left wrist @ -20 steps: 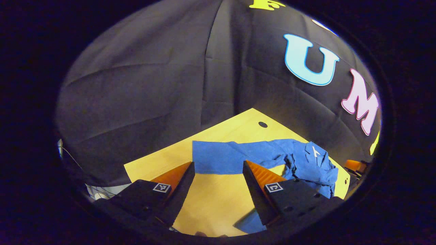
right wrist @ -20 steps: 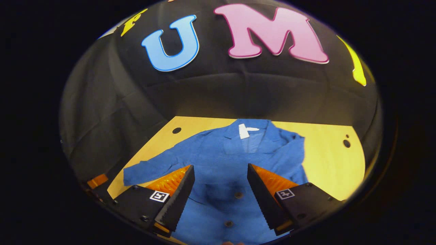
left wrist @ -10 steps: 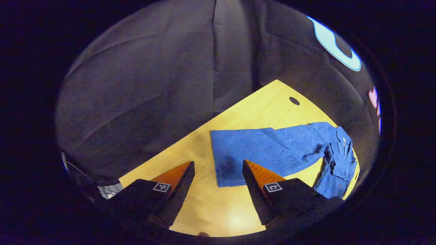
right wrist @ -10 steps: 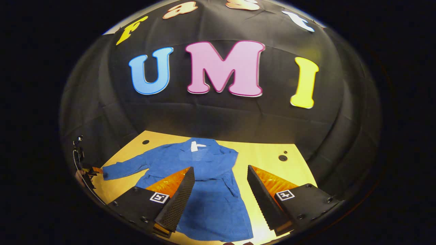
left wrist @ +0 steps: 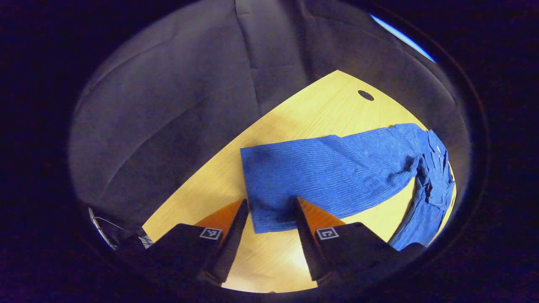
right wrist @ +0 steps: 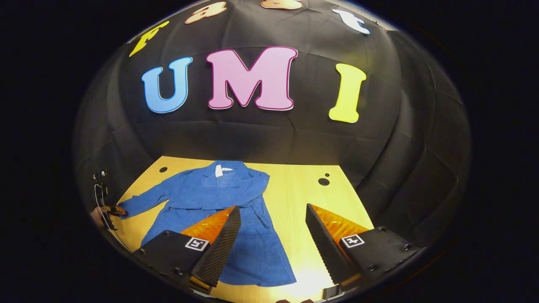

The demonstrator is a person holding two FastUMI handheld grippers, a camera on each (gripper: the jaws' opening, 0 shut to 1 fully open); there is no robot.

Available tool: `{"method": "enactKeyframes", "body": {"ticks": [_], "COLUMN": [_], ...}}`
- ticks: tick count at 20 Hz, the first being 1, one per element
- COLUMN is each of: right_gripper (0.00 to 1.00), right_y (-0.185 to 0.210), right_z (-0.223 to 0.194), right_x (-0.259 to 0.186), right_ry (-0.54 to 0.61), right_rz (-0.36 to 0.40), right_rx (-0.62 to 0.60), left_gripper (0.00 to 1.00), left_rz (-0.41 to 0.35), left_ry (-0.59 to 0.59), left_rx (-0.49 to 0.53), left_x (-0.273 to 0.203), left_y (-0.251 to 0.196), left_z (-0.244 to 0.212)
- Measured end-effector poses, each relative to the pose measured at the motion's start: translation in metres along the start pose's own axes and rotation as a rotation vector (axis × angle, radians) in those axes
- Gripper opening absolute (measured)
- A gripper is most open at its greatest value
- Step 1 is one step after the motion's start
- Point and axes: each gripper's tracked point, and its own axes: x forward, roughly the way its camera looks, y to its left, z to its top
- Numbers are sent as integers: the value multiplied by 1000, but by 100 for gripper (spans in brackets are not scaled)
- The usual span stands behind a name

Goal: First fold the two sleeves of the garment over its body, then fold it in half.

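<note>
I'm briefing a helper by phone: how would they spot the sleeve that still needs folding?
On the yellow wooden table lies a blue garment. One sleeve stretches out flat sideways, its cuff between the left gripper fingers; the other lies over the body.

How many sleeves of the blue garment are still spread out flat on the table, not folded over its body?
1. The outstretched sleeve lies flat on the table, its cuff between the left gripper fingers. The other sleeve looks already folded over the garment body.
</note>
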Motion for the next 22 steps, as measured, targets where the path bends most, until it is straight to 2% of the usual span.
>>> {"method": "enactKeyframes", "body": {"ticks": [3,5,7,9,11,14,16,20,22], "right_gripper": [98,98,98,98,98,98,98,98,98], "right_y": [-13,-23,-28,-34,-39,-43,-49,-53,-55], "right_z": [0,-3,-5,-12,-15,-22,-24,-27,-28], "right_x": [-3,-4,-6,-7,-8,-8,-8,-3,3], "right_ry": [-7,-2,-1,6,11,23,23,19,16], "right_rz": [-16,-31,-42,-46,-52,-52,-54,-39,-24], "right_rx": [4,22,54,59,58,88,93,96,108], "left_gripper": [31,29,1,0,0,0,0,0,0], "left_rz": [-17,-28,-60,-99,-97,-107,-142,-281,-405], "left_ry": [-16,-33,-57,-55,-53,-107,-148,-229,-273], "left_rx": [-38,-73,-145,-178,-179,-142,-125,-98,-43], "left_x": [2,2,-1,-1,-3,-23,-45,-91,-125], "left_y": [-12,-5,-9,-11,-10,-19,-36,-120,-191], "left_z": [2,1,5,5,5,17,31,56,59]}}
